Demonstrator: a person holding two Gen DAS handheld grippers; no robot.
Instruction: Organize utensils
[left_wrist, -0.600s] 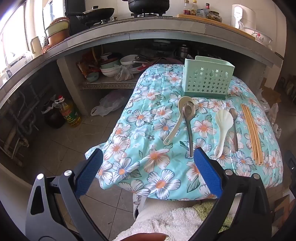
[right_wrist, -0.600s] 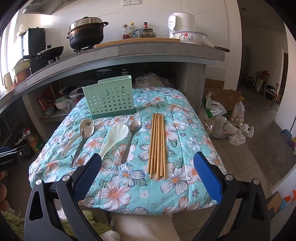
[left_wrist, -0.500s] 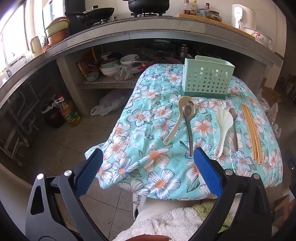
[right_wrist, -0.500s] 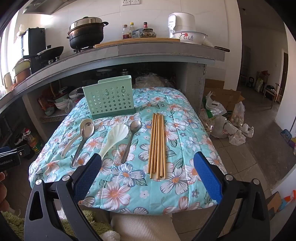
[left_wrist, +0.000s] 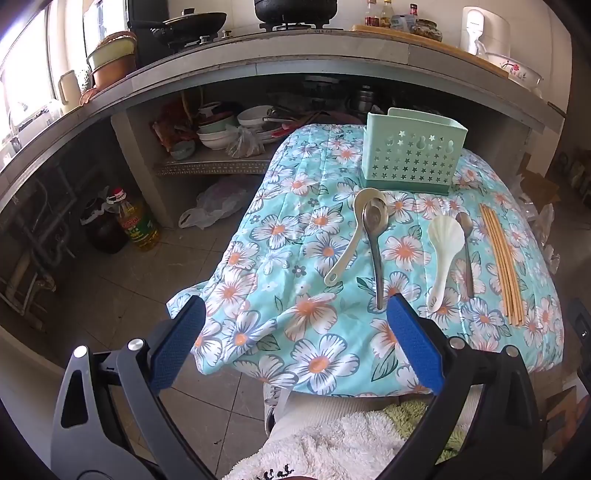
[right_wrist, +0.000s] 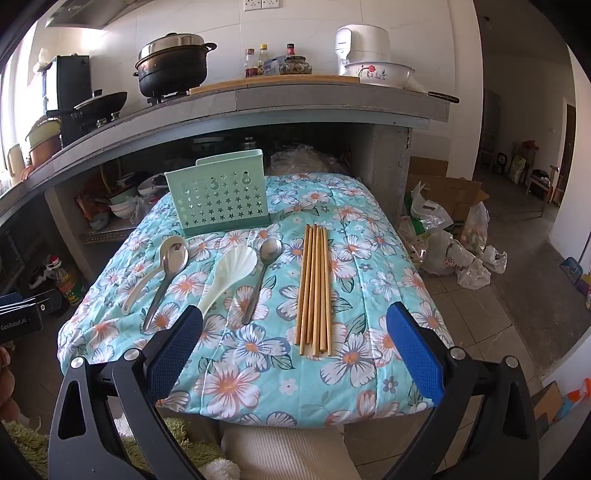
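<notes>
Nothing has changed over the last half second: both claws hover as before, short of the flowered tabletop (right_wrist: 258, 369), so sorting has not begun. The left claw (left_wrist: 291, 339) and the right claw (right_wrist: 293, 343) both gape wide with nothing between their blue pads. The green basket (right_wrist: 218, 199) stands empty at the far end. In front of it lie two nested spoons (right_wrist: 173, 258), a white scoop (right_wrist: 232, 269), a steel spoon (right_wrist: 267, 254) and, rightmost, the chopsticks (right_wrist: 314, 288), all untouched.
</notes>
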